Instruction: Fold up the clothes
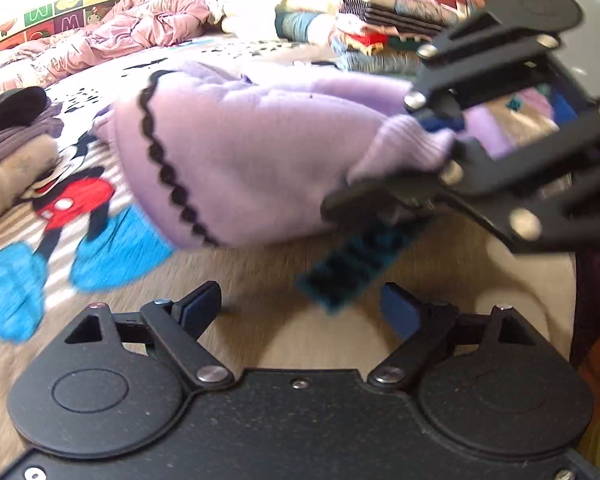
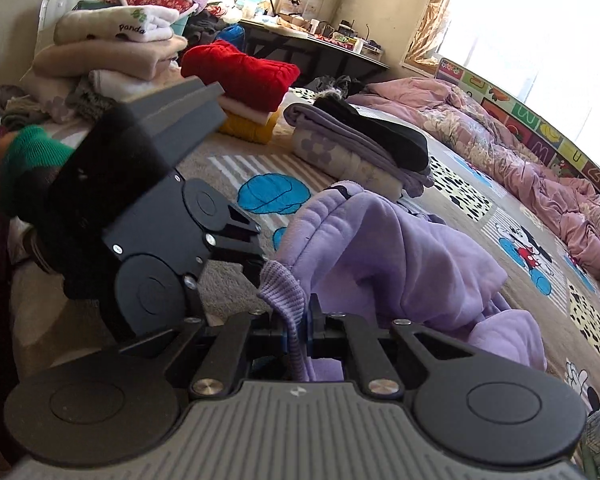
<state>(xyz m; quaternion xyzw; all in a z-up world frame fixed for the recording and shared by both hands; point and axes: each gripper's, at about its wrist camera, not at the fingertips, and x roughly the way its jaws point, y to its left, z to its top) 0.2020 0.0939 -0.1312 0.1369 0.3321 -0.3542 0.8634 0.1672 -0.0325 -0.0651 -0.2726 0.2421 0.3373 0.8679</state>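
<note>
A lilac sweatshirt [image 1: 239, 152] with a black scalloped trim lies bunched on the carpet, one sleeve lifted. In the right wrist view my right gripper [image 2: 295, 322] is shut on the ribbed cuff [image 2: 283, 292] of that sleeve, and the rest of the sweatshirt [image 2: 400, 256] hangs down in front. The left wrist view shows the right gripper [image 1: 444, 140] at the right, pinching the cuff. My left gripper [image 1: 300, 304] stands open over bare carpet just short of the garment, nothing between its pads. It also shows in the right wrist view as the left gripper [image 2: 251, 254], close beside the cuff.
A cartoon-mouse carpet [image 1: 67, 208] covers the floor. Folded stacks stand around: grey and black clothes [image 1: 11, 132], a lilac and black stack [image 2: 360, 148], a red sweater [image 2: 239, 72], a mixed pile [image 1: 380, 20]. A pink quilt [image 2: 520, 152] lies under the window.
</note>
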